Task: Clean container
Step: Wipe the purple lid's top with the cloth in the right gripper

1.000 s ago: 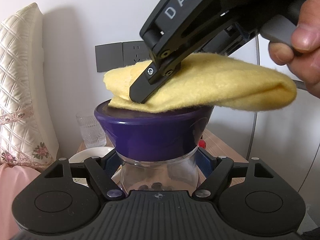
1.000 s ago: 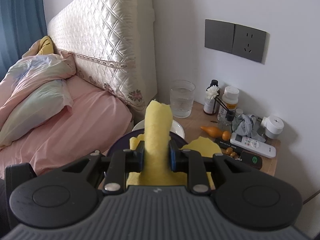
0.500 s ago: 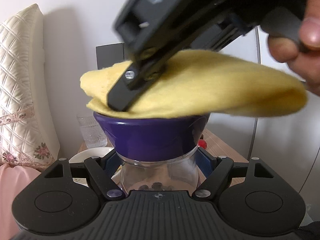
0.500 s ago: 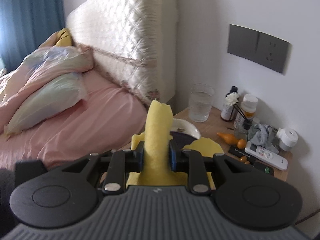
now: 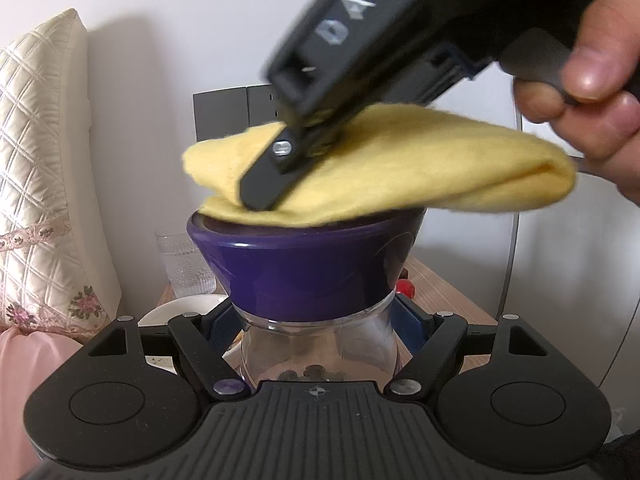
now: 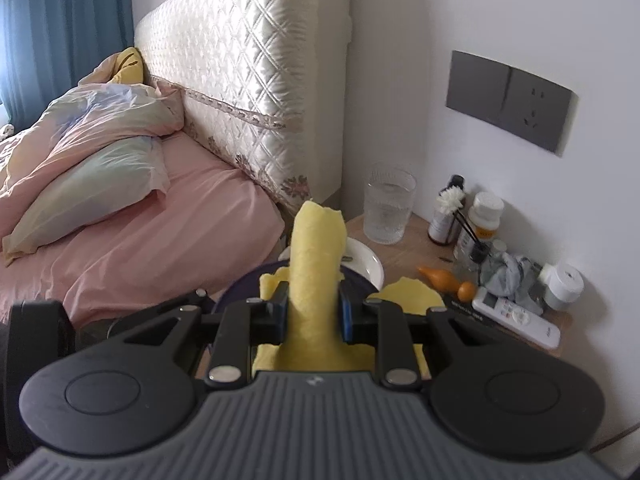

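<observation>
Pinching yellow cloth [image 5: 400,168], right gripper [image 6: 313,308] blocks jar [image 5: 312,264] clamped by left gripper [image 5: 316,328].

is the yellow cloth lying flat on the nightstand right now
No, the yellow cloth is clamped in the right gripper and pressed on the purple container.

Left gripper [image 5: 318,320] clamps the clear container [image 5: 316,344]; right gripper [image 5: 264,188] presses the yellow cloth [image 5: 400,176] onto its purple lid [image 5: 304,264], hand [image 5: 592,92] at two o'clock.
</observation>
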